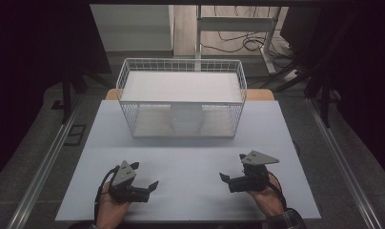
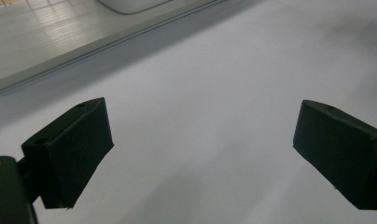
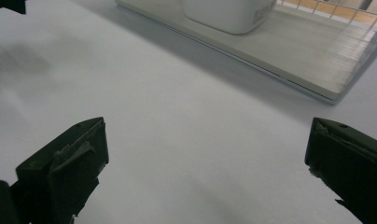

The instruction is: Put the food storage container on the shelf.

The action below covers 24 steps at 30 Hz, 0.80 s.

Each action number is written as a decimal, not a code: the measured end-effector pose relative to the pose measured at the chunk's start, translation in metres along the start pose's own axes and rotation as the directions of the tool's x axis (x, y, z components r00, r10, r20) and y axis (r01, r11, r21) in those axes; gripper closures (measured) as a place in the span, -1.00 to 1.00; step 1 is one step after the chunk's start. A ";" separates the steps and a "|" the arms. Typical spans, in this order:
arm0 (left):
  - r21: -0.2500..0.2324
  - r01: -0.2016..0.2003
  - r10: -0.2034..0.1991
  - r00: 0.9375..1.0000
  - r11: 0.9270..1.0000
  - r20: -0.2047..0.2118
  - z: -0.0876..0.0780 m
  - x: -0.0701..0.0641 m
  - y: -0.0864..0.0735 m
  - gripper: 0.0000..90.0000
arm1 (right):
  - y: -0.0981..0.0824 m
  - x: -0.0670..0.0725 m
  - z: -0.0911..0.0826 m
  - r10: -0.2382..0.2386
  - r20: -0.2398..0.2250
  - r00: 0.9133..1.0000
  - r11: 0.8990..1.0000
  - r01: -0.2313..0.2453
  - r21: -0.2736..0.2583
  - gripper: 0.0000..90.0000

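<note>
We see both grippers waiting low in the high view, each held in one hand. The left gripper (image 1: 145, 176) sits in the lower left of the frame, the right gripper (image 1: 231, 167) in the lower right, and they point inward at each other across bare tabletop. Jaws spread wide on both, nothing between them: in the left gripper view we look through the gap at plain table (image 2: 214, 93), and in the right gripper view it is the same. Our guess is that they are parked there, well apart from the work, so either can go forward freely.

Up in the centre of the high view stands the wire basket (image 1: 181, 98), and it lies on its side, open face toward us. We judge that is so a gripper can reach straight in along the table instead of over a rim. Inside, on the lower wall, sits the white container (image 1: 186, 119), upright, near the front edge and central. We find it again at the top of the right gripper view (image 3: 228, 11), and a sliver of it at the top of the left gripper view (image 2: 130, 4).

The count: two grippers, two hands, one basket, one white container, one table.
</note>
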<state>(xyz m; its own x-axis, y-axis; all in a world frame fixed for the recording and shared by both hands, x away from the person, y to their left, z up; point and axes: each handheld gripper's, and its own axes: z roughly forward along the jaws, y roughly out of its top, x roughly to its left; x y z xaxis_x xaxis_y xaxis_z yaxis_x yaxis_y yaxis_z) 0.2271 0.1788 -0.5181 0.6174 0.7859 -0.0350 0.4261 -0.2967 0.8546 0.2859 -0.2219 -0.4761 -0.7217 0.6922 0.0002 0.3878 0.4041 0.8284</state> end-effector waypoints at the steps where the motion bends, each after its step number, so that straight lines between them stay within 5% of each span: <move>1: 0.001 -0.001 0.001 1.000 1.000 -0.003 -0.002 0.000 -0.001 -0.91 | -0.002 -0.001 -0.003 0.004 0.009 1.000 1.000 -0.004 0.002 -1.00; 24: -0.016 0.028 -0.029 0.998 0.999 -0.064 -0.029 0.004 -0.015 -0.92 | -0.029 -0.013 -0.031 0.057 0.096 0.994 0.998 -0.059 0.011 -1.00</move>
<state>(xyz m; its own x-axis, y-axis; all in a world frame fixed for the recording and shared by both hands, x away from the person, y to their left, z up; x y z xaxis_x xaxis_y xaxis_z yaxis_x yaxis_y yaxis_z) 0.2042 0.2020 -0.5162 0.5609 0.8274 -0.0267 0.4329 -0.2657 0.8614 0.2662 -0.2613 -0.4824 -0.6401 0.7683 -0.0057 0.4356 0.3690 0.8210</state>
